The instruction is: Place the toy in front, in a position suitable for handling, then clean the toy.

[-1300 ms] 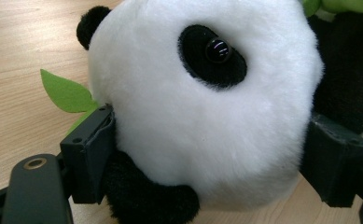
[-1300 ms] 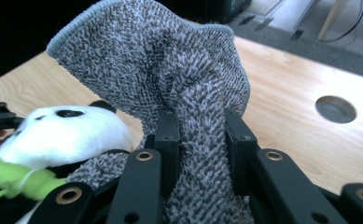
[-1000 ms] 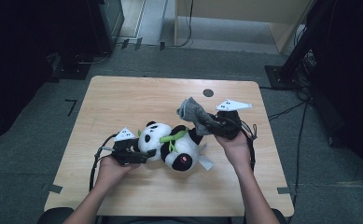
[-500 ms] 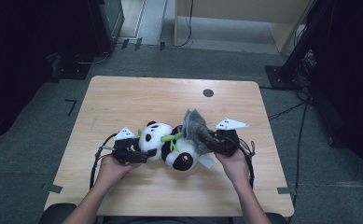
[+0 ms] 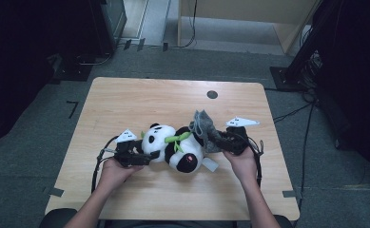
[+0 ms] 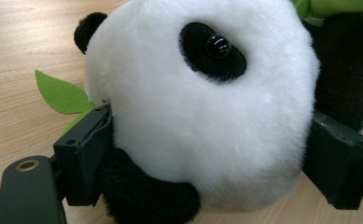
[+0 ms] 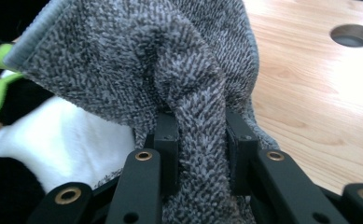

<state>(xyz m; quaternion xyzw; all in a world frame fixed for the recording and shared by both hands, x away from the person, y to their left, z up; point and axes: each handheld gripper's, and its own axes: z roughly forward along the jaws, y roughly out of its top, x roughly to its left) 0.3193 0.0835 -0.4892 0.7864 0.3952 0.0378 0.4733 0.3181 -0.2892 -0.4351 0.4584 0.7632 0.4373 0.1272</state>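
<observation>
High view: black-and-white plush panda (image 5: 175, 148) lies mid-table on the light wooden table (image 5: 125, 102). Left gripper (image 5: 142, 158) comes in level from the left, forearm from the near edge. Right gripper (image 5: 218, 140) at the panda's right, holding a grey terry cloth (image 5: 202, 124).

Left gripper view: jaws clamped across the panda's head (image 6: 202, 107).

Right gripper view: jaws pinched on a cloth fold (image 7: 193, 93), draped against the panda.
</observation>
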